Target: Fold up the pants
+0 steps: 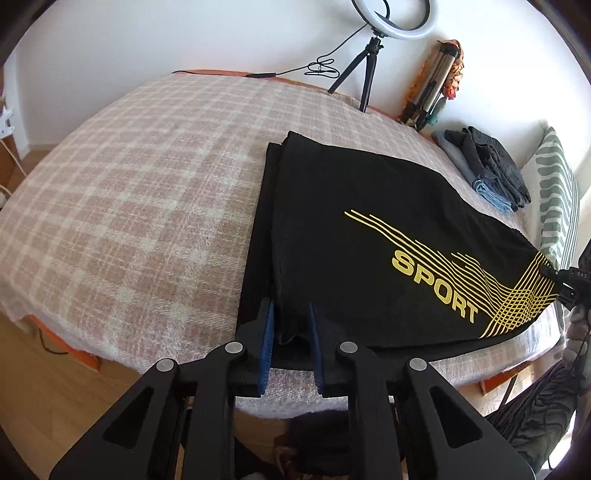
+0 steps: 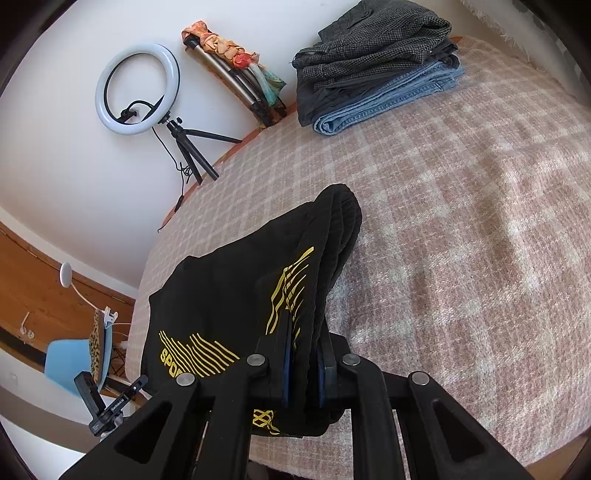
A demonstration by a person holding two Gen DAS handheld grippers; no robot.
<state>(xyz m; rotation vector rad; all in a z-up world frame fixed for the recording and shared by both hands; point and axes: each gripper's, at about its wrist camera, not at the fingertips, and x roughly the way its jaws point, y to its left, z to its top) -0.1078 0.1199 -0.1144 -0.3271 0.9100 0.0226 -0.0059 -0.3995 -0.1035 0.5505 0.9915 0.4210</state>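
Blue-padded fingers (image 1: 266, 347) of the left tool (image 1: 291, 345) sit nearest the lens, at the near edge of the bed (image 1: 129, 184); the near hem of the black pants (image 1: 369, 229) lies between them, but whether the pads actually press on the cloth cannot be told, since a gap shows between them in the left wrist view; the pants lie folded on the checked blanket, the yellow SPORT print (image 1: 436, 284) facing up; further right a stack of folded clothes (image 1: 487, 170) rests near the wall, beside a striped pillow (image 1: 557, 192); a ring light (image 1: 391, 18) stands on its tripod behind the bed.

Over on the right, the right tool (image 2: 304, 363) is clamped on the ribbed waistband end of the pants (image 2: 229, 295), lifting that bunched edge off the blanket; the rest drapes down to the left.
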